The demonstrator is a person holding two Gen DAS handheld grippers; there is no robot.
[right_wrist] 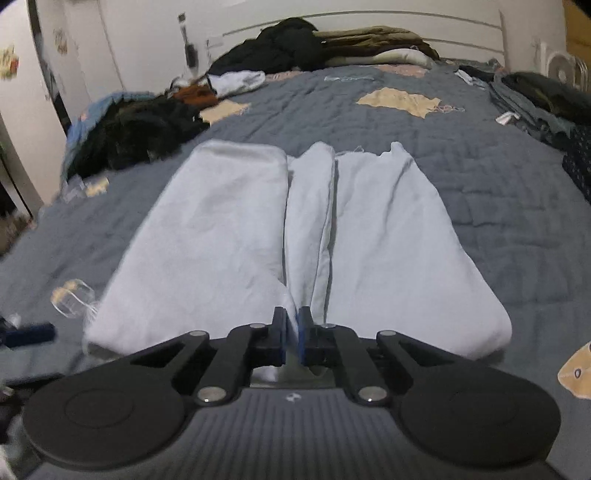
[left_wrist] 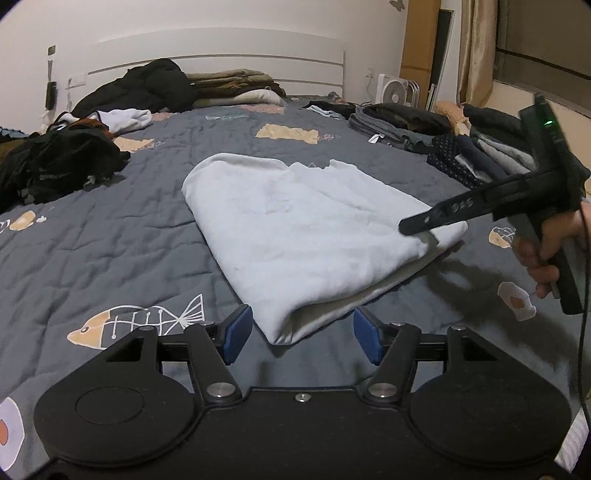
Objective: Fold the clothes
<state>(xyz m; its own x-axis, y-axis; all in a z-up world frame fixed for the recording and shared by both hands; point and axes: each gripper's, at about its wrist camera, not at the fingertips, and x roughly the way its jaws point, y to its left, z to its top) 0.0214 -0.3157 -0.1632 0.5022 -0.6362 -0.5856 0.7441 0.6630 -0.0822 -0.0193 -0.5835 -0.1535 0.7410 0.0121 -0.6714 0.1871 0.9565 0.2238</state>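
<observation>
Pinching white garment (right_wrist: 229, 236) edge, right tool (right_wrist: 291, 332)

A pale blue-white garment (left_wrist: 303, 229) lies folded on the grey quilted bed (left_wrist: 110, 236), its layered edges showing, 1 corner pinched up into a raised ridge.

- Left wrist view: low over the quilt (left_wrist: 110, 229), facing the headboard (left_wrist: 218, 55), close behind a corner of the garment (left_wrist: 306, 236); it also takes in the right gripper (left_wrist: 413, 227) from the side.
- Right wrist view: lower and closer, right at the garment (right_wrist: 221, 236) edge, also facing the headboard (right_wrist: 406, 22).
- Both share the garment, quilt, headboard and dark pile (left_wrist: 59, 162).
</observation>
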